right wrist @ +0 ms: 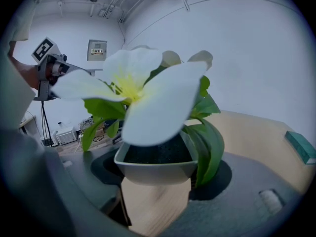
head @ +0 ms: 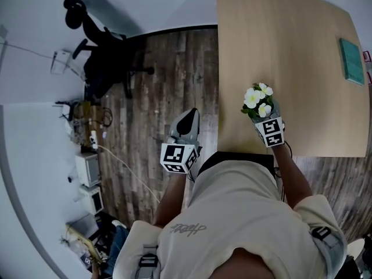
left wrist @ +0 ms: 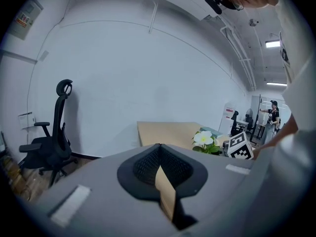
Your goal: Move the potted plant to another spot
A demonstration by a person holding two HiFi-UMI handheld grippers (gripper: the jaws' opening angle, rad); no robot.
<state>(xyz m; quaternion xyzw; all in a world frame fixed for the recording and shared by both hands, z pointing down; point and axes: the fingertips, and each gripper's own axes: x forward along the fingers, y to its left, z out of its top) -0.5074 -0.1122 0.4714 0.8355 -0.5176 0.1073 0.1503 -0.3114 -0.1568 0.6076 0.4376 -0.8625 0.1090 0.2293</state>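
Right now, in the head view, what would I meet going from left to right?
office chair → left gripper → potted plant → teal book

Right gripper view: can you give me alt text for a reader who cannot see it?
The right gripper holds a potted plant between its jaws, its big white flower filling the middle. Behind lies a light wooden table with a teal book at the right edge.
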